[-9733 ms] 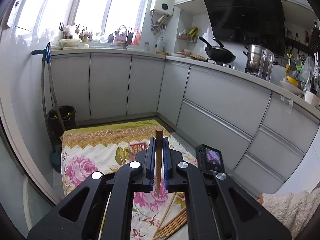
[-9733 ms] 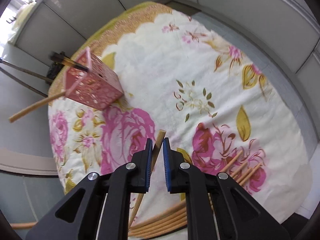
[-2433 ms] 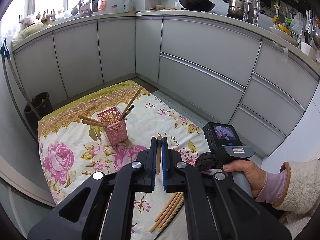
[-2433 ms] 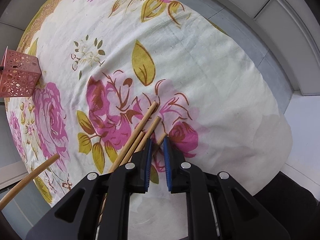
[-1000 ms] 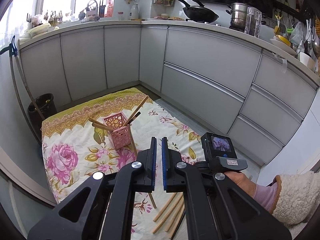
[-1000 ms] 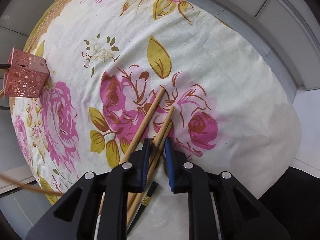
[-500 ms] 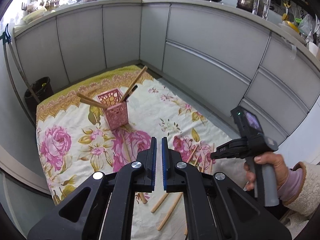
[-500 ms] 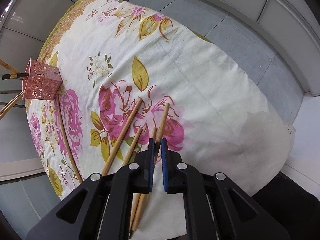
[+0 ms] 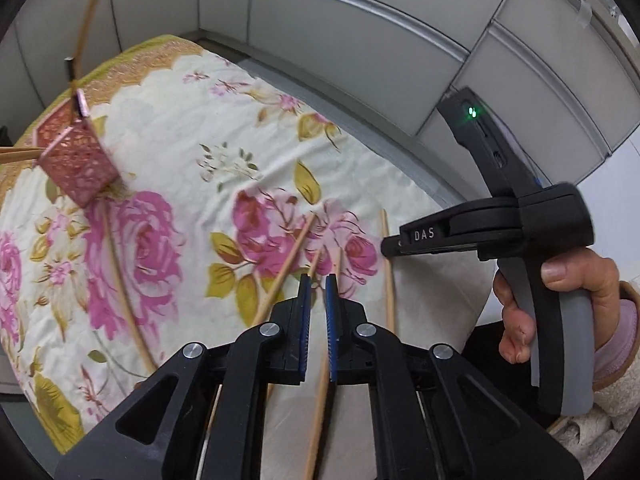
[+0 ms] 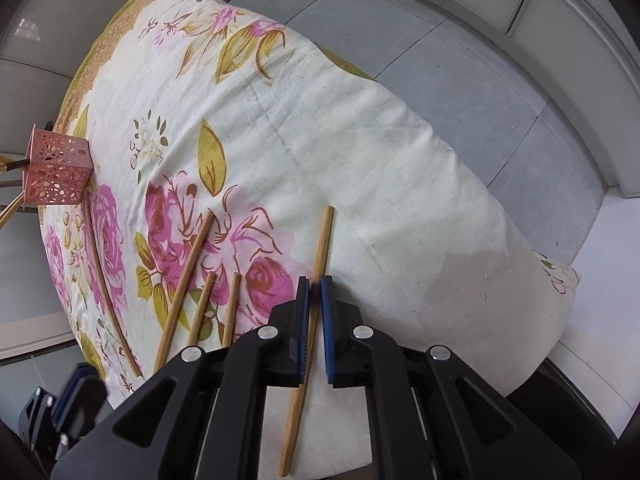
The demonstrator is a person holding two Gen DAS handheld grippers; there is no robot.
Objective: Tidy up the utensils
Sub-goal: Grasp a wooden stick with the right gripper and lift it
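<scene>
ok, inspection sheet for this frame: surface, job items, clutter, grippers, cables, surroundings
Surface: floral cloth over a raised pad.
Job items: pink holder upright at the far end, sticks in it; loose chopsticks lying on the cloth.
Clutter: nothing seen.
Grippers: right gripper jaws around one chopstick, grip unclear; left gripper jaws slightly apart over a chopstick, nothing clamped.
Cables: nothing seen.
Surroundings: grey cabinets, tiled floor.

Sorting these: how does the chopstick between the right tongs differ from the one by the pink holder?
The near chopstick sits between the right tongs; the far chopstick lies free. The near one lies mostly on plain white cloth; the far one crosses a rose, ending at the pink holder. Both are plain wood.
</scene>
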